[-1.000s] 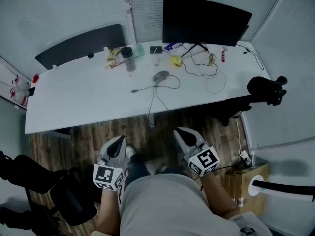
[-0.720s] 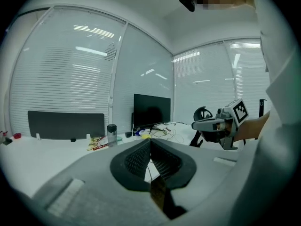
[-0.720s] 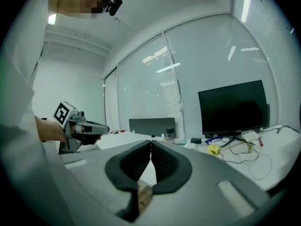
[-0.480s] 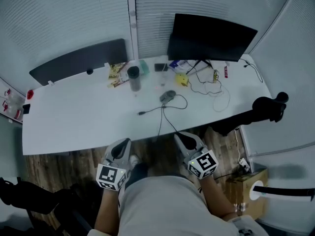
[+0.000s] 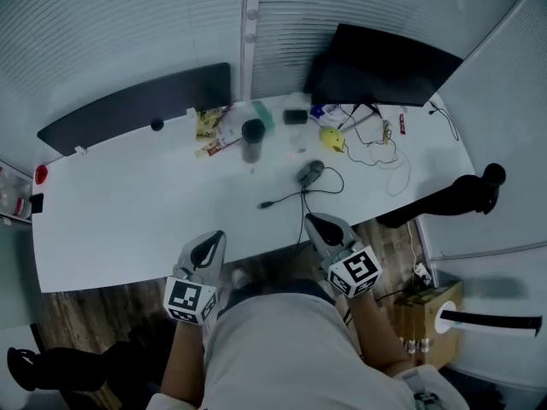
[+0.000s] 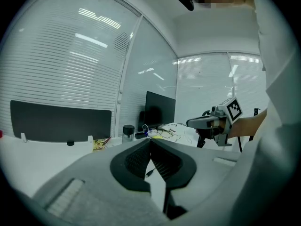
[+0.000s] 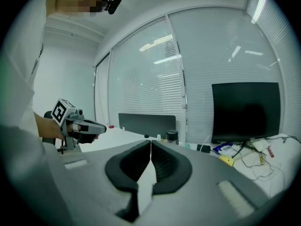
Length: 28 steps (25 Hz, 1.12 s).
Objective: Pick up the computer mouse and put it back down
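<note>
A grey computer mouse (image 5: 309, 172) lies on the white desk (image 5: 128, 203), its dark cable trailing toward the front edge. My left gripper (image 5: 214, 239) hangs at the desk's near edge, left of centre, shut and empty. My right gripper (image 5: 314, 221) sits at the near edge just below the mouse, apart from it, shut with nothing in it. In the left gripper view the jaws (image 6: 150, 142) meet at the tips, and the right gripper (image 6: 195, 122) shows to the right. In the right gripper view the jaws (image 7: 150, 144) are closed too; the mouse is hidden behind them.
A black monitor (image 5: 385, 67) stands at the back right with tangled wires (image 5: 376, 148) and a yellow object (image 5: 332, 137). A dark cup (image 5: 252, 139) and snack packets (image 5: 209, 126) sit mid-desk. A dark panel (image 5: 137, 105) lines the back left. A chair arm (image 5: 457, 196) is at right.
Both grippers have advanced from over the wooden floor to the desk's near edge. The desk and mouse now sit closer in the head view. Both stay shut.
</note>
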Each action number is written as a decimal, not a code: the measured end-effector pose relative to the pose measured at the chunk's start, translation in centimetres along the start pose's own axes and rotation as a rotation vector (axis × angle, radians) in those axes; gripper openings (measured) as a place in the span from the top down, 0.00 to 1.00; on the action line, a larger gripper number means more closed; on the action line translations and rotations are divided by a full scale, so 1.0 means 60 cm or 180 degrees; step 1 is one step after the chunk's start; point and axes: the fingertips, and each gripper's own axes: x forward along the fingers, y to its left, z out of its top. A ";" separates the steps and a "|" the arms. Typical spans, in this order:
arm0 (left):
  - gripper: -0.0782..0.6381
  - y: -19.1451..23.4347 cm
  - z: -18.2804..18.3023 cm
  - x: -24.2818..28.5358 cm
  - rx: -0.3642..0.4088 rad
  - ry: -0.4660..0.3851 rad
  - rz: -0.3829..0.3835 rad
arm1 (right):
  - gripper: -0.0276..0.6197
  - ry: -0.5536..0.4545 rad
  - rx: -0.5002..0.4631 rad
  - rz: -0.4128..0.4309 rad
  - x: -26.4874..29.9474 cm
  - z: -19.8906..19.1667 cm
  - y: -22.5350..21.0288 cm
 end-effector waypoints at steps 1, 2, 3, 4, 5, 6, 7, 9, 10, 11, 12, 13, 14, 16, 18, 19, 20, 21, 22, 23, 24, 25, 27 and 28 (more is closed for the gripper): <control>0.88 0.014 -0.003 0.001 -0.0010 0.0011 -0.0010 | 0.95 0.0019 -0.0013 -0.0006 0.012 0.001 0.001; 0.88 0.026 -0.006 0.002 -0.0021 0.0023 -0.0019 | 0.95 0.0040 -0.0026 -0.0007 0.022 0.001 0.003; 0.88 0.036 -0.008 0.004 -0.0033 0.0034 -0.0028 | 0.95 0.0066 -0.0039 -0.0002 0.032 0.000 0.003; 0.88 0.044 -0.010 0.006 -0.0045 0.0042 -0.0034 | 0.94 0.0095 -0.0050 0.0007 0.039 -0.002 0.003; 0.88 0.050 -0.011 0.009 -0.0057 0.0047 -0.0034 | 0.94 0.0125 -0.0057 0.0015 0.046 -0.005 0.002; 0.88 0.056 -0.012 0.011 -0.0066 0.0050 -0.0029 | 0.94 0.0151 -0.0062 0.0020 0.053 -0.007 0.000; 0.88 0.061 -0.011 0.013 -0.0074 0.0050 -0.0018 | 0.94 0.0172 -0.0067 0.0024 0.059 -0.009 -0.003; 0.88 0.071 -0.009 0.016 -0.0091 0.0050 0.0012 | 0.94 0.0209 -0.0077 0.0040 0.070 -0.012 -0.009; 0.88 0.074 -0.007 0.016 -0.0099 0.0054 0.0026 | 0.93 0.0228 -0.0087 0.0058 0.075 -0.014 -0.012; 0.88 0.076 -0.006 0.016 -0.0102 0.0063 0.0043 | 0.93 0.0249 -0.0103 0.0084 0.079 -0.016 -0.015; 0.88 0.078 -0.006 0.016 -0.0102 0.0074 0.0066 | 0.93 0.0273 -0.0123 0.0116 0.084 -0.018 -0.019; 0.88 0.079 -0.006 0.016 -0.0102 0.0089 0.0094 | 0.93 0.0298 -0.0142 0.0153 0.089 -0.021 -0.024; 0.88 0.080 -0.008 0.017 -0.0106 0.0108 0.0127 | 0.93 0.0322 -0.0157 0.0193 0.094 -0.024 -0.029; 0.88 0.082 -0.011 0.023 -0.0122 0.0153 0.0201 | 0.93 0.0369 -0.0183 0.0279 0.105 -0.032 -0.045; 0.88 0.083 -0.016 0.031 -0.0144 0.0201 0.0280 | 0.92 0.0430 -0.0212 0.0366 0.117 -0.040 -0.063; 0.88 0.082 -0.019 0.034 -0.0159 0.0220 0.0321 | 0.91 0.0468 -0.0228 0.0411 0.122 -0.045 -0.071; 0.88 0.081 -0.021 0.035 -0.0176 0.0236 0.0362 | 0.91 0.0505 -0.0251 0.0459 0.126 -0.050 -0.077; 0.88 0.081 -0.023 0.037 -0.0195 0.0255 0.0405 | 0.90 0.0543 -0.0280 0.0511 0.131 -0.055 -0.083; 0.88 0.081 -0.026 0.038 -0.0212 0.0276 0.0449 | 0.89 0.0584 -0.0310 0.0566 0.135 -0.061 -0.089; 0.88 0.080 -0.029 0.041 -0.0230 0.0297 0.0491 | 0.87 0.0631 -0.0339 0.0624 0.140 -0.067 -0.095; 0.88 0.080 -0.030 0.045 -0.0250 0.0312 0.0530 | 0.85 0.0684 -0.0370 0.0685 0.145 -0.073 -0.102; 0.88 0.079 -0.031 0.050 -0.0270 0.0323 0.0565 | 0.83 0.0741 -0.0405 0.0745 0.149 -0.081 -0.109; 0.88 0.075 -0.039 0.055 -0.0305 0.0344 0.0635 | 0.79 0.0852 -0.0493 0.0863 0.155 -0.099 -0.122; 0.88 0.071 -0.044 0.055 -0.0322 0.0355 0.0672 | 0.78 0.0905 -0.0540 0.0922 0.157 -0.110 -0.128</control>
